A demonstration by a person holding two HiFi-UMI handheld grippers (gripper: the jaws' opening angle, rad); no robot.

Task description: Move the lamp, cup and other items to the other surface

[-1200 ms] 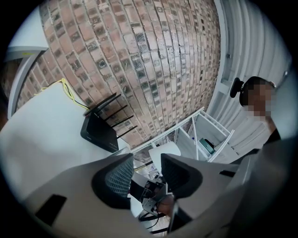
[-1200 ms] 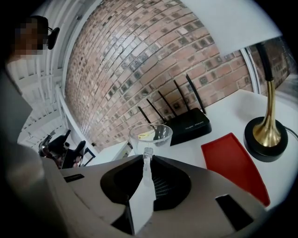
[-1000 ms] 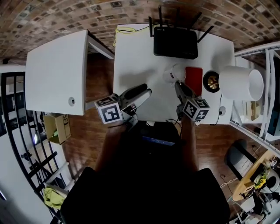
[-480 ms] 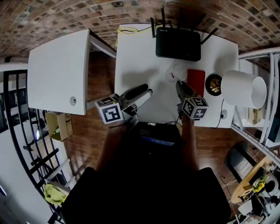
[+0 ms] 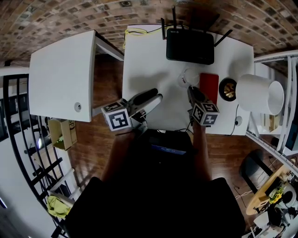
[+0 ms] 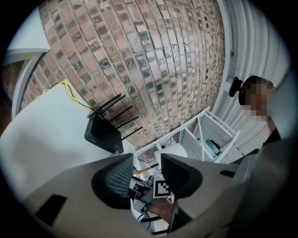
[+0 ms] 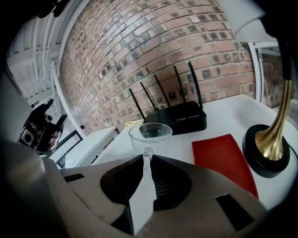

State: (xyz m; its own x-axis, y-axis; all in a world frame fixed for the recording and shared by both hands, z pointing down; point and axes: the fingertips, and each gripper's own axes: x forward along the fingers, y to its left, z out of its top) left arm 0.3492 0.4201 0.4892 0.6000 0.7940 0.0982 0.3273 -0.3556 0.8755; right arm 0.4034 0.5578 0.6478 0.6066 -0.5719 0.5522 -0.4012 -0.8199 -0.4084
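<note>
The cup [image 7: 150,134] stands on the counter [image 5: 144,56], directly ahead of the right hand-held gripper [image 7: 146,152], whose jaws are drawn together and empty. The left hand-held gripper [image 6: 146,173], jaws apart and empty, is farther from the cup.

Brick wall [image 5: 70,14] up top, warm wooden floor [image 5: 88,148] below, white desk [image 5: 144,56] beside a white side table [image 5: 60,74], black railing [image 5: 6,116] left, white shelving [image 5: 274,56] right

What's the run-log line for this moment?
left gripper: open, empty | right gripper: jaws nearly together at clear glass cup, grip unconfirmed | brass lamp with white shade, red tray, black router: on white desk
</note>
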